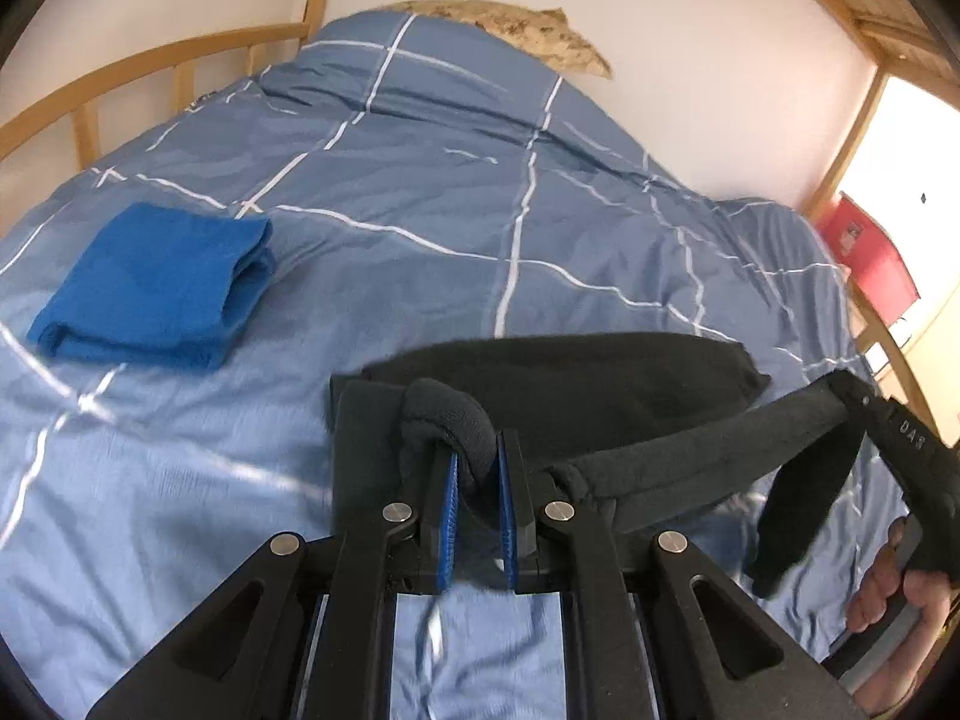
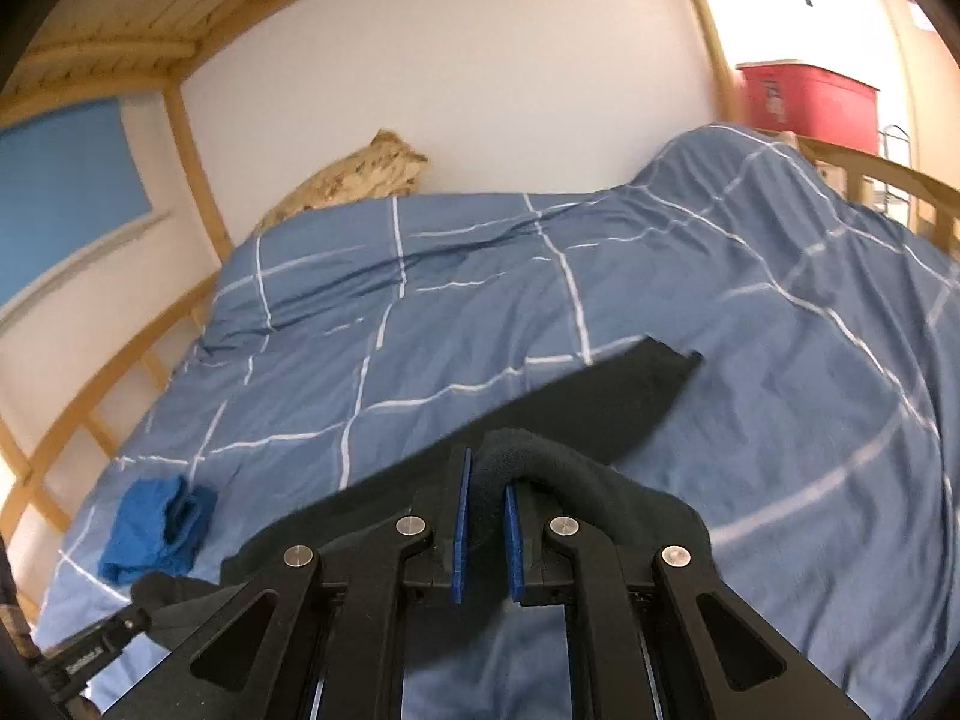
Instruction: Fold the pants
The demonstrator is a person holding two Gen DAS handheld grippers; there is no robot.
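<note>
My left tool (image 1: 478, 468) and right tool (image 2: 485, 483) each pinch the black pants (image 1: 570, 378) lifted over the bed's (image 1: 420, 192) near edge. Mid-fold, I judge; next, lay them flat.

The pants (image 1: 558, 378) were black, of a soft fleecy cloth, and I held them lifted over the bed (image 1: 420, 192). One bunched edge curled up between the blue pads of my left tongs (image 1: 478, 468); another thick roll of the same cloth arched between the pads of my right tongs (image 2: 485, 492). Between the two grips the cloth hung as a slack band. The free end stretched away flat, its squared corner above the checked blue duvet.
</note>
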